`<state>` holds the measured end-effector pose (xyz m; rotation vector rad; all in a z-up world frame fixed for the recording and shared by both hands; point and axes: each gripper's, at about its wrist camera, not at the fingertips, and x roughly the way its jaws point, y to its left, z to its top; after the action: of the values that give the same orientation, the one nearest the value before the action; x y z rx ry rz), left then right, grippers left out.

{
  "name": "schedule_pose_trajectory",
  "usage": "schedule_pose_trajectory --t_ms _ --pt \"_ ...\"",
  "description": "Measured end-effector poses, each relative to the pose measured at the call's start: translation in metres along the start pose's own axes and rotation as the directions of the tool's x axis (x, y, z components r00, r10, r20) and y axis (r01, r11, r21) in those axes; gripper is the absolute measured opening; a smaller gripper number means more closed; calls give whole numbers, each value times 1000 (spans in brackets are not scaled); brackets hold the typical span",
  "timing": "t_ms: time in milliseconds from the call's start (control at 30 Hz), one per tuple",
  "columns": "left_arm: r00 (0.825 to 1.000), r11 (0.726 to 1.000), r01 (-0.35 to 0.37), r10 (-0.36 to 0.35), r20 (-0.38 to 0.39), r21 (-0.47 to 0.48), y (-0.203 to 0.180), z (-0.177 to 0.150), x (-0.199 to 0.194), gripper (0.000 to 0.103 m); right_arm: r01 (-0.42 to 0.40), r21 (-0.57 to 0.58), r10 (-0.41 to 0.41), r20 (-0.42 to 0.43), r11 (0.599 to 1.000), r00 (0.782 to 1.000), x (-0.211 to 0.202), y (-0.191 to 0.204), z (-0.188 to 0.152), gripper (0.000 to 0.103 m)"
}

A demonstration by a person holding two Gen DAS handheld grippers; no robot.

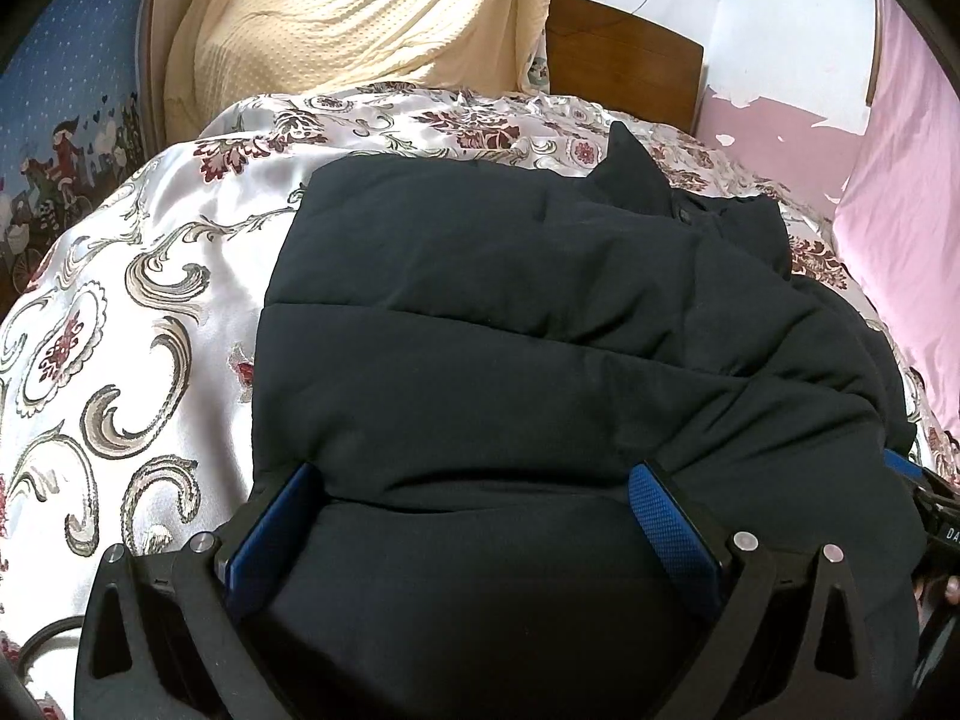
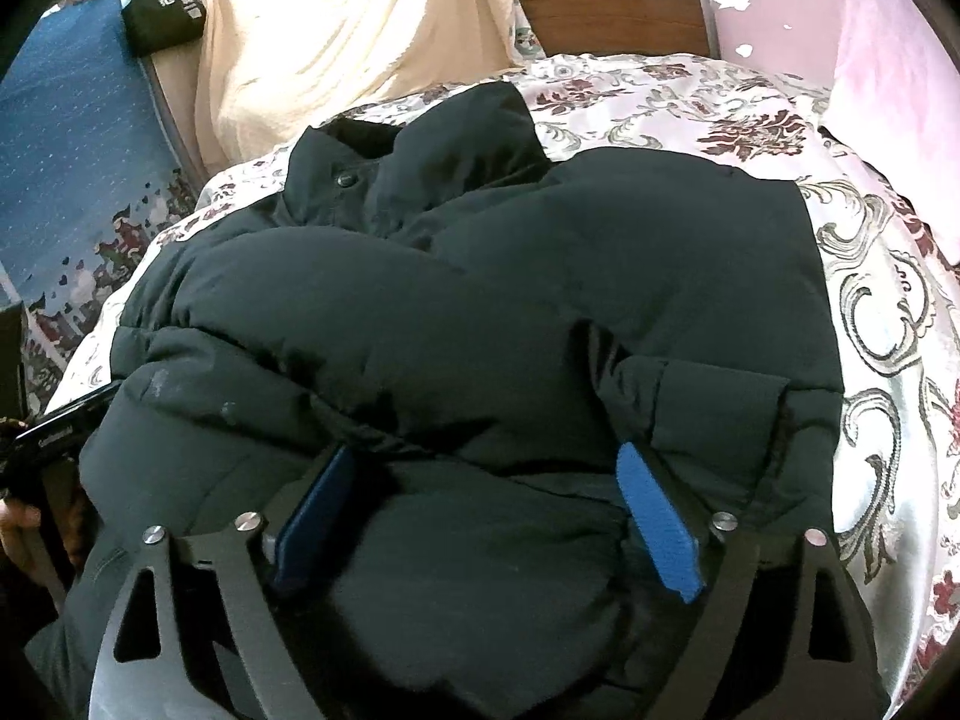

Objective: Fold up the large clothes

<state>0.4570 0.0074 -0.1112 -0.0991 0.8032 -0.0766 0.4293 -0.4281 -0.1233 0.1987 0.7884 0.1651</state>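
A black padded jacket lies on the flowered bedspread, its sides folded inward and its collar at the far end. It also shows in the right wrist view, where the collar with a snap button is at the upper left. My left gripper is open with its blue pads wide apart, resting on the jacket's near hem, fabric bulging between them. My right gripper is open in the same way over the near hem, its blue pads on either side of a fold.
A cream blanket is heaped at the bed's head beside a wooden headboard. A pink wall runs along the right. A blue patterned cloth and a black bag are at the left. The other gripper's edge shows at the left.
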Motion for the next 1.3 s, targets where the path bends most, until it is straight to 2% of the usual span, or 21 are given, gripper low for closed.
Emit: schedule_pose_trajectory --t_ms 200,467,567,633,667,700,767,833,933,1033,1167,1300 --pt "1000 1000 0 0 0 0 0 0 0 103 32 -24 -32 -11 999 999 1 7 1 89" --pt "1000 1000 12 -12 2 -9 1 -1 -1 103 20 -18 -20 -6 1000 1000 -1 5 0 90" --pt "1000 1000 1 -2 -30 -23 0 4 -7 103 20 -19 -21 -11 1000 1000 -2 5 0 90" --pt "994 1000 1 -4 -108 -29 -3 12 -16 103 32 -12 -32 -50 999 998 -7 6 4 90" --pt "992 999 23 -26 -126 -28 -4 17 -24 103 46 -6 -46 -76 999 996 -10 8 7 91" --pt "992 998 50 -53 -117 -30 -6 23 -36 103 55 -8 -56 -108 998 993 -18 11 12 92" --pt "995 997 72 -74 -68 -26 -10 39 -57 103 18 -16 -20 -93 1000 995 -39 17 23 94" --pt "995 998 70 -70 -65 -2 -18 62 -64 103 20 -27 -22 -65 999 998 -61 22 43 101" --pt "991 999 42 -43 -127 -10 -29 102 -47 103 64 23 -62 -73 998 995 -67 21 82 101" --pt "983 999 42 -44 -177 -17 -38 140 -12 103 48 126 -34 -111 991 993 -45 10 121 101" --pt "983 999 19 -25 -182 -36 -48 185 39 103 63 222 -34 -132 973 991 3 0 165 101" --pt "982 994 67 -81 -168 -91 -60 219 80 103 72 330 -34 -118 941 992 55 -6 204 101"
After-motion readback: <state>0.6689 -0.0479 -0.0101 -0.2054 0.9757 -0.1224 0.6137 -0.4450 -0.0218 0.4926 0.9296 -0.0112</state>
